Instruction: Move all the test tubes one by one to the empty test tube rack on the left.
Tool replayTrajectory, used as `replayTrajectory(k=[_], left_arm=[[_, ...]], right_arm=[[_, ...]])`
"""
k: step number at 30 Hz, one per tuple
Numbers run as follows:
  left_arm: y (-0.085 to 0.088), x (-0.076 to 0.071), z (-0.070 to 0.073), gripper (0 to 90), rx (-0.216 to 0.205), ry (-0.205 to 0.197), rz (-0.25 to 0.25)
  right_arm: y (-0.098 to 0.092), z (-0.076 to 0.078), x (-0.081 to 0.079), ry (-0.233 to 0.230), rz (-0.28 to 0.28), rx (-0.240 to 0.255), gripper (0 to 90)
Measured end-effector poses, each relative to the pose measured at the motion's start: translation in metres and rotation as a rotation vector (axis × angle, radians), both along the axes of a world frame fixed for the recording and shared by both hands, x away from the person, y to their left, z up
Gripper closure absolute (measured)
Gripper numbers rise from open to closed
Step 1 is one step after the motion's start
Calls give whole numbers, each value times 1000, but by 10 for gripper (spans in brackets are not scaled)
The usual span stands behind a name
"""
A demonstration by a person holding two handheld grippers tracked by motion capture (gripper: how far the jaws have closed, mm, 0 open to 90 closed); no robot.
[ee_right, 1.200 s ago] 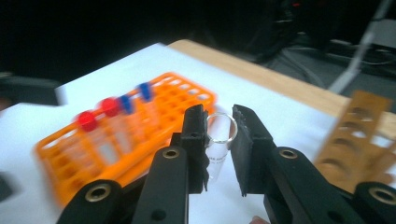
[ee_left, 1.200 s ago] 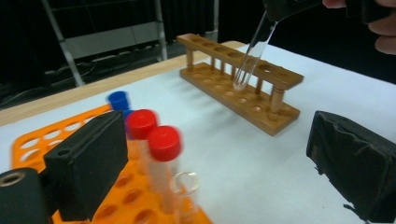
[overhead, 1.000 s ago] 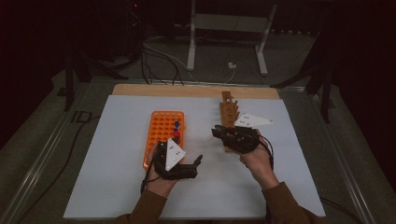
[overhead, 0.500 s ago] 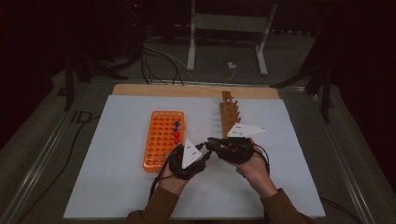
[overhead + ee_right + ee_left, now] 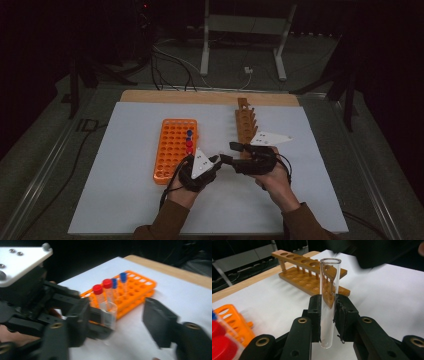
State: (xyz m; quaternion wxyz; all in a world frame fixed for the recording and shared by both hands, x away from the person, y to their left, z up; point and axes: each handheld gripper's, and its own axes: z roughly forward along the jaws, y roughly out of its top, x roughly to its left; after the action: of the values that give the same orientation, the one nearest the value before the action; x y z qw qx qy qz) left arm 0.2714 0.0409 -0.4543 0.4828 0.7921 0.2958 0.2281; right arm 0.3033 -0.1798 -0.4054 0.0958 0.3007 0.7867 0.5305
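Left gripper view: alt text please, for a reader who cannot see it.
The left gripper clamps an empty clear glass test tube upright between its black jaws. Behind stands a wooden tube rack on the white table cover; an orange rack sits at lower left.

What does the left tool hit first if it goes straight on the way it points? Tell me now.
Most likely the wooden rack: in the left gripper view it stands straight ahead of the left tool, whose jaws have just closed on the glass tube. How far off is unclear.
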Motion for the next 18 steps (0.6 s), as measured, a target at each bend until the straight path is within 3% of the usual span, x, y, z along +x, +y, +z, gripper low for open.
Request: replayTrajectory(k=[3,8,12,18], left_arm=[[11,-2,-1,758,-21,7,6],[33,-5,-3,758,-46,7,10],[48,-5,-4,758,-58,11,39],[58,-8,-8,758,-48,-2,42]], right_arm=[[-10,-1,-1,-42,-59,-22,201],[-25,-8,-5,-58,-131,-47,37],[-35,-11,-8,-71,-163,-51,6],[-41,-13,-12,-79,-178,-64,7]])
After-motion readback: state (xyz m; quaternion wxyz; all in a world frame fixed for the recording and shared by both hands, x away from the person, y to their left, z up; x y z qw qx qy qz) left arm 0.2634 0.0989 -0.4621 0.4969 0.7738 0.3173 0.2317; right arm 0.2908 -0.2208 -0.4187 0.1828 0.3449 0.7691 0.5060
